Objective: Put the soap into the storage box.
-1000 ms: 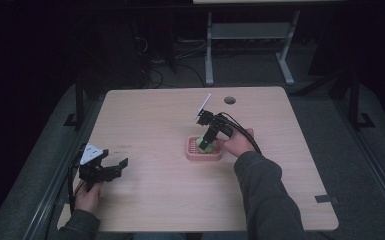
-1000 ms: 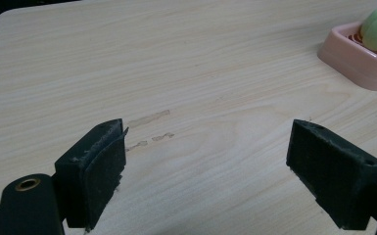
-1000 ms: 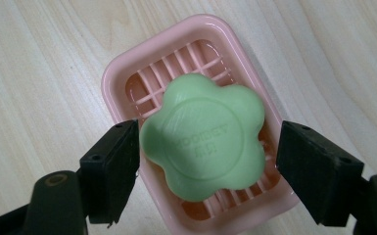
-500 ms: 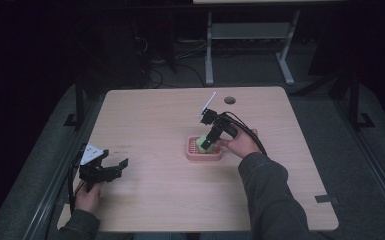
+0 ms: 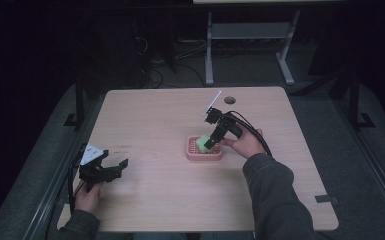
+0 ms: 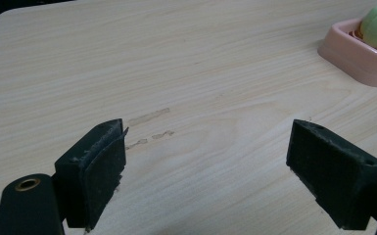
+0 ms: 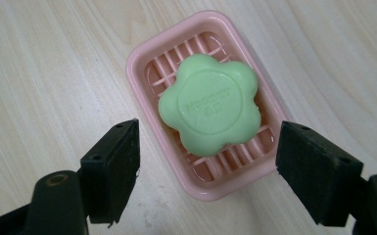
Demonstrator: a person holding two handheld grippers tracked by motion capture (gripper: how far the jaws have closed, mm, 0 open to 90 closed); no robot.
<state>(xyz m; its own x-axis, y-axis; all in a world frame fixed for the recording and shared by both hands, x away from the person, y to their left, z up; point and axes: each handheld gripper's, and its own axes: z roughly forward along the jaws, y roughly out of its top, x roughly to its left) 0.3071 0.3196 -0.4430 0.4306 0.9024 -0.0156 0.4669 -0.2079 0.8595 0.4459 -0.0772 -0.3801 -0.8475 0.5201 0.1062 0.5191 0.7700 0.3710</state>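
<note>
While the right gripper [image 7: 208,169], jaws apart, hangs over the green soap [image 7: 209,104] in its pink dish [image 7: 142,61], a grip from 9 and 3 o'clock, clear of the rim, is advised.

It looks like a lab: a bare wooden counter [image 5: 155,115] on dark carpet, cables [image 5: 180,70] on the floor, a metal desk frame [image 5: 250,35] behind.
</note>
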